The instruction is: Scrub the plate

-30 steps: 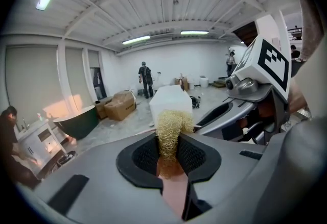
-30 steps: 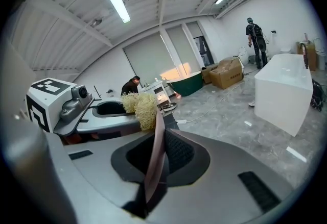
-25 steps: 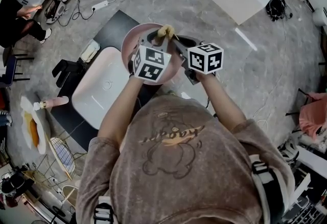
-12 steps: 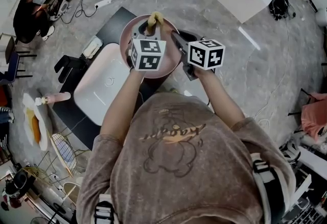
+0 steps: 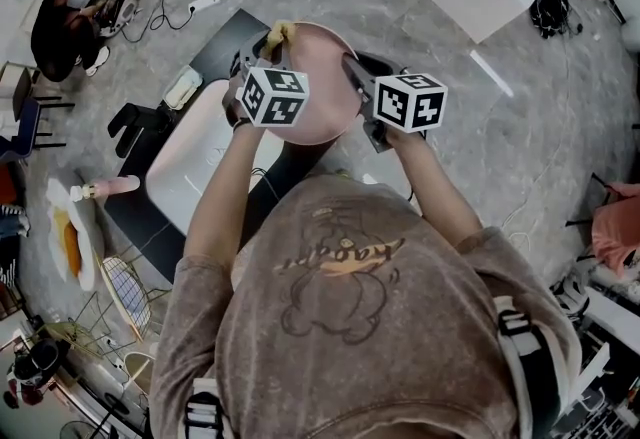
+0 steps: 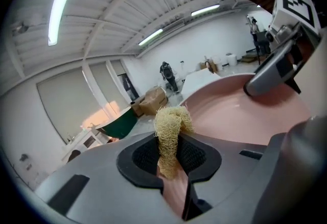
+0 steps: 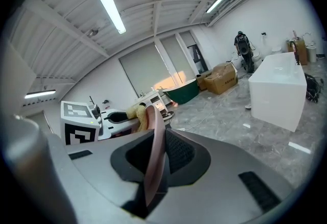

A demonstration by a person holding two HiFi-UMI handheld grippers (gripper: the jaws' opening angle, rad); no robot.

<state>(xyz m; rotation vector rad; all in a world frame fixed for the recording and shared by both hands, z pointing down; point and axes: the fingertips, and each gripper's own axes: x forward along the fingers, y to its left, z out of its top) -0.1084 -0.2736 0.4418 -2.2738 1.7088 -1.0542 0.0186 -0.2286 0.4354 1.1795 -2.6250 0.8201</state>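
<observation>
Pink plate [image 5: 322, 77], head view: held up in the air and tilted, with a white basin [image 5: 195, 167] lying below the plate's left edge.
Right gripper [image 5: 352, 69], head view: at the plate's right rim, with its marker cube turned toward the person.
Left gripper [image 5: 262, 47], head view: at the plate's upper left rim, carrying a yellowish loofah scrubber [image 5: 279, 31].
Left gripper view: jaws closed on the loofah scrubber, which stands up from between the pads. Its tuft sits at the near edge of the plate's pink face; whether it presses there cannot be told. The right gripper shows across the plate, at the opposite rim.
Right gripper view: jaws clamped on the plate's rim, seen edge-on as a thin pink band between the pads. The scrubber and left gripper appear beyond the plate's far rim.
Step in hand: scrubbing, judged to be a stroke at the plate's rim.
Next move: probably a sweep of the scrubber across the plate's face under steady pressure. The right jaws must grip firmly so the plate neither pivots nor slips.
</observation>
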